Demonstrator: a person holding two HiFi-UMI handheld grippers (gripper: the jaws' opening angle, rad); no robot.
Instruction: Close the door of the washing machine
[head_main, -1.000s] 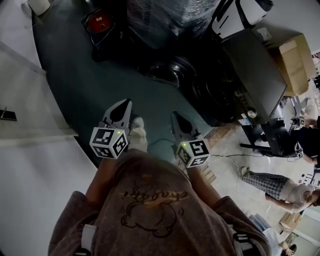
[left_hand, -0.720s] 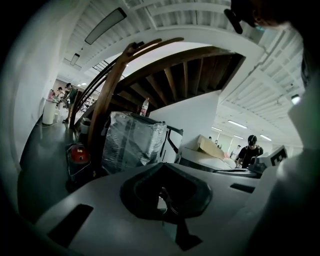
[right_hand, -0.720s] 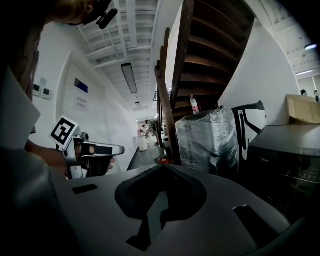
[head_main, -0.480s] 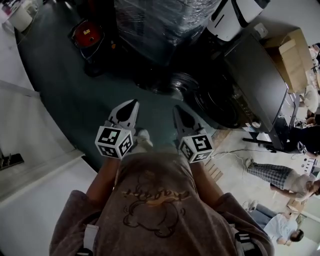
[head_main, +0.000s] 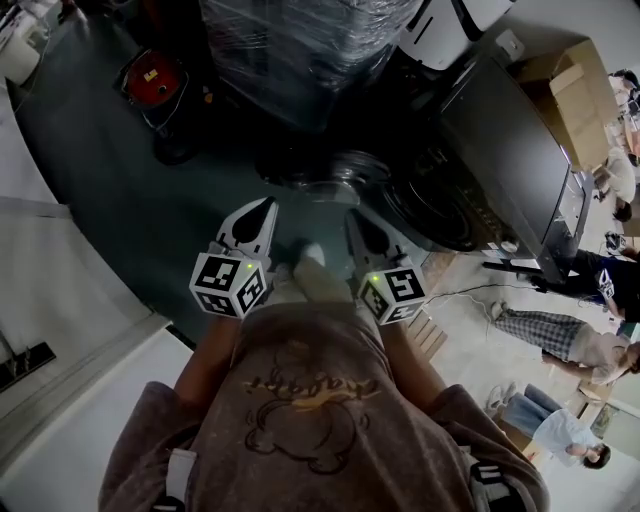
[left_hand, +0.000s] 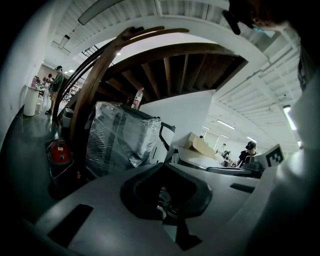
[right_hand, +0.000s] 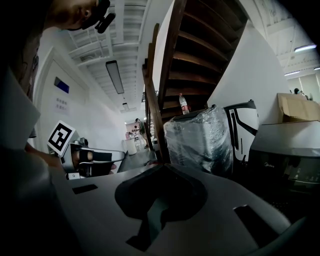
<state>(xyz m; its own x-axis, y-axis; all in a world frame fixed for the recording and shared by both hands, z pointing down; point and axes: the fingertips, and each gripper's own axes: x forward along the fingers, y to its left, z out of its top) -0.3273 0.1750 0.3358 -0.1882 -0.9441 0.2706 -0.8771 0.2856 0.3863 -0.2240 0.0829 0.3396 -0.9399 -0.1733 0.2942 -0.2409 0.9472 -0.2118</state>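
Left gripper (head_main: 266, 204): jaws together, nothing between them; in the left gripper view the two tips met in front of the lens. Right gripper (head_main: 352, 216): jaws likewise together and empty. Both were held side by side, apart from each other, pointing ahead over the dark floor (head_main: 150, 200). Neither touched anything. A pale shoe (head_main: 308, 262) showed between the two marker cubes.

Just beyond the tips was the round door (head_main: 332, 172) of the washing machine (head_main: 500, 140). It stood open, swung out to the left of the drum opening (head_main: 438, 205). The dark machine stood on the floor to the right of the grippers. The door was clear of both grippers.

Further out:
- a film-wrapped block (head_main: 300, 40) behind the door, with a bottle (left_hand: 138, 98) on top of it
- a red canister (head_main: 150, 74) on the floor to the left
- a cardboard box (head_main: 565, 90) past the machine's far side
- wooden stairs (right_hand: 190, 45) overhead in both gripper views

Versus one second earlier:
- Both pairs of jaws were unchanged, closed throughout.
- The door and machine sat lower in the head view, nearer the gripper tips.
- The red canister had shifted left and down in that view.
- The shoe had moved from beside the left gripper to midway between the two.
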